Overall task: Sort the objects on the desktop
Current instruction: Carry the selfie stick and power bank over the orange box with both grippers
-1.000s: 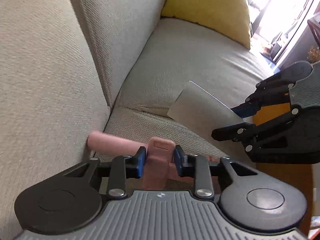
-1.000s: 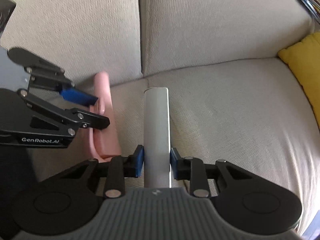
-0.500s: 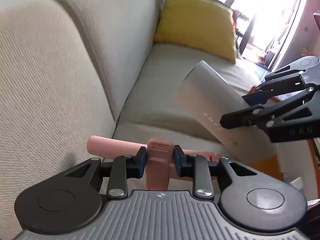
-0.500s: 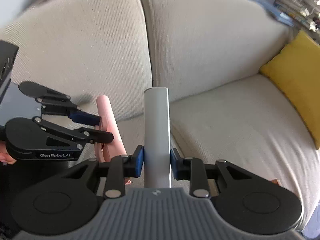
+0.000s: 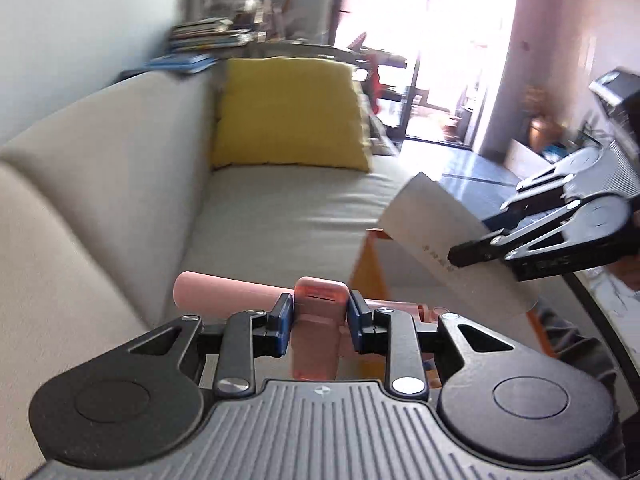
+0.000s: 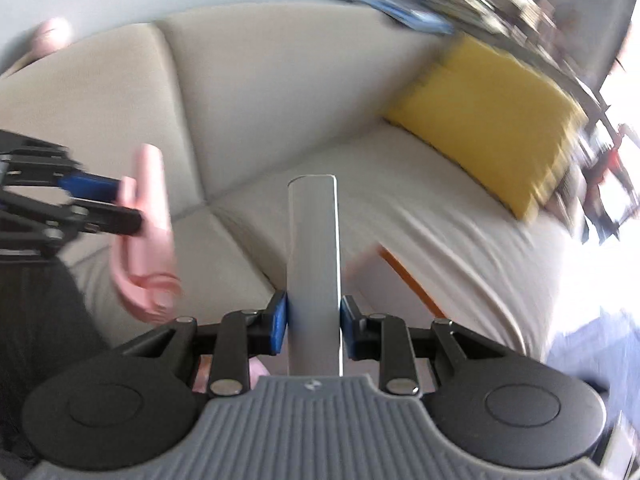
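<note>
My left gripper (image 5: 320, 316) is shut on a pink object (image 5: 224, 290) with a round bar that sticks out to the left. It is held in the air above the beige sofa (image 5: 272, 216). In the right wrist view the left gripper (image 6: 116, 204) and the pink object (image 6: 150, 216) hang blurred at the left. My right gripper (image 6: 314, 320) is shut on a flat grey device (image 6: 314, 240) that points straight ahead. From the left wrist the right gripper (image 5: 480, 240) shows at the right edge, clamping the grey device (image 5: 432, 232) by its faces.
A yellow cushion (image 5: 288, 116) leans at the sofa's far end. An orange edge (image 5: 368, 264) pokes up in front of the seat. Stacked books (image 5: 208, 36) lie behind the backrest. A bright doorway (image 5: 452, 52) and floor open to the right.
Both grippers have risen off the sofa seat with their objects still held. The views have tipped up, so the cushion, the books and the room beyond now show.
</note>
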A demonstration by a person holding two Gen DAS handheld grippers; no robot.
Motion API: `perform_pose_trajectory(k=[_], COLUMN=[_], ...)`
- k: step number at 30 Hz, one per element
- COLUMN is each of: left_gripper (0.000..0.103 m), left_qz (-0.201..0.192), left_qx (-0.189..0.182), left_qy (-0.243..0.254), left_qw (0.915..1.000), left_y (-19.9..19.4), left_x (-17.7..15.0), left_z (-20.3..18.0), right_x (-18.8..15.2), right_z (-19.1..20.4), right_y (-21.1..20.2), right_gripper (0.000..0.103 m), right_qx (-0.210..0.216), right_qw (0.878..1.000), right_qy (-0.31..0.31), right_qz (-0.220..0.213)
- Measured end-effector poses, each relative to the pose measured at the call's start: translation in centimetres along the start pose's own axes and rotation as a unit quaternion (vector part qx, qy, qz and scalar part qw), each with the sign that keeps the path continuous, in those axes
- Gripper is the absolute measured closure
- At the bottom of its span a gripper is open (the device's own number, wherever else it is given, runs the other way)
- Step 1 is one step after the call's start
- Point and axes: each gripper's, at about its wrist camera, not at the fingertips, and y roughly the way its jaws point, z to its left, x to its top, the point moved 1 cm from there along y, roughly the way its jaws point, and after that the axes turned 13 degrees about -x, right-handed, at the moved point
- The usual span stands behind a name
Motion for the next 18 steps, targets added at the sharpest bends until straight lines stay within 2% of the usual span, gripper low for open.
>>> perform_pose_trajectory(k=[4,9,13,18], left_gripper=[0.07,0.07,0.07,0.07], left_qz=[0.014,0.035,0.052,0.063], left_qx=[-0.021,-0.039,-0.044,-0.057], left_qy=[0.034,0.066,0.095,0.117], left_qw=[0.9991,0.9964,0.9931,0.9895], left_y=[2.9,6.3,8.5,10.0], left_x=[0.5,0.8,1.0,0.6], left_z=[-2.5,-4.0,-4.6,-5.4], right_x=[-3.5,-6.5,-7.9,-9.8], right_z=[-3.2,-5.1,-6.3,-7.2], right_y=[3.0,8.4,11.5,14.6], right_gripper=[0.074,0.074,0.073,0.073], right_qx=[-0.016,0.003,0.014,0.046], right_qw=[0.993,0.97,0.959,0.939], right_qy=[0.101,0.221,0.251,0.295], right_qz=[0.051,0.102,0.129,0.172])
